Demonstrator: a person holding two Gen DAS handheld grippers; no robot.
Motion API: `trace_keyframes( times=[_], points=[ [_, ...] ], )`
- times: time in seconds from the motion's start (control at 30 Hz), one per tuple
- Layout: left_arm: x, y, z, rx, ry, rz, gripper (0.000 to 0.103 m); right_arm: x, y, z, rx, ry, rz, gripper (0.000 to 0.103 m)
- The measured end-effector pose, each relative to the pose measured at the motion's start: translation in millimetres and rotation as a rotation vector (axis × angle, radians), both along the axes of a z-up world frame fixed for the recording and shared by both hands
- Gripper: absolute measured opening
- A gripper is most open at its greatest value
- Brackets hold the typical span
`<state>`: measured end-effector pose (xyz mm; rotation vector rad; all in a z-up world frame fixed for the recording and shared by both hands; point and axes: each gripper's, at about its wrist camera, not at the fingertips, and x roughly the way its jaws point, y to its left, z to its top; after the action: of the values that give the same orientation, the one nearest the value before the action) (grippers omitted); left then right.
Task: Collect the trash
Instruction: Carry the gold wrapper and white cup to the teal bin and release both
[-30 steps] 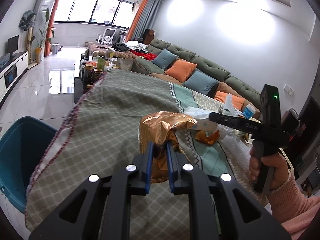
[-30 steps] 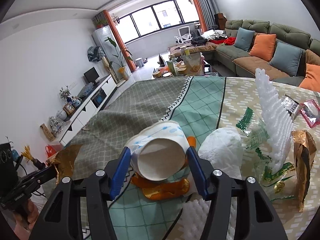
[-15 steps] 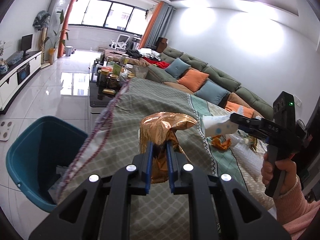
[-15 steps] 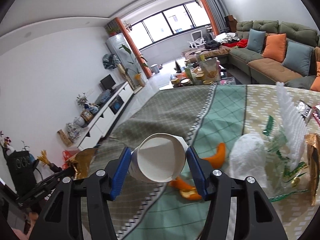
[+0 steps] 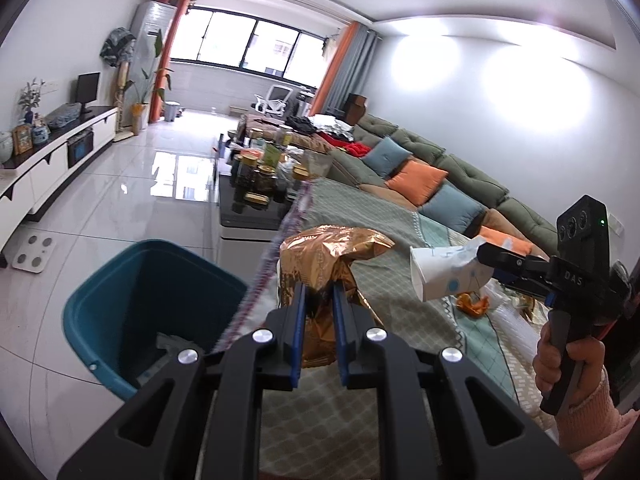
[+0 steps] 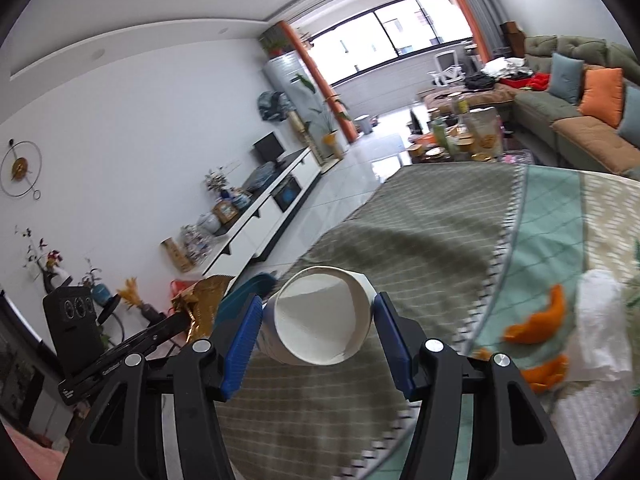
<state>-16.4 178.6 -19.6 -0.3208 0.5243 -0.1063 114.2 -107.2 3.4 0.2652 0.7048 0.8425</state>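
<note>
My left gripper (image 5: 318, 300) is shut on a crumpled copper foil bag (image 5: 332, 256), held over the table's left edge beside the teal bin (image 5: 120, 300). The bin stands on the floor and has some trash inside. My right gripper (image 6: 318, 316) is shut on a white paper cup (image 6: 320, 320) lying sideways with its mouth toward the camera, above the tablecloth. The cup also shows in the left wrist view (image 5: 444, 276). The foil bag shows at the left in the right wrist view (image 6: 204, 304).
Orange peels (image 6: 540, 324) and a white tissue wad (image 6: 600, 320) lie on the patterned tablecloth (image 6: 440, 232) at the right. A coffee table with jars (image 5: 260, 176) stands beyond the table, and a sofa (image 5: 440, 176) runs along the right wall.
Both grippers moved left toward the table's edge with their loads. The bin has come into fuller view. The cup was lifted off the peels and carried leftward.
</note>
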Motion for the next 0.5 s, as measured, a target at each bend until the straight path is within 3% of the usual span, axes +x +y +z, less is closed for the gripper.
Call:
trace_keyframes(
  times=[0.5],
  points=[
    [-18,50,-2,0.011,0.017,0.144,0.014,5,82,3,-0.004,-0.007,0.16,0.058]
  ],
)
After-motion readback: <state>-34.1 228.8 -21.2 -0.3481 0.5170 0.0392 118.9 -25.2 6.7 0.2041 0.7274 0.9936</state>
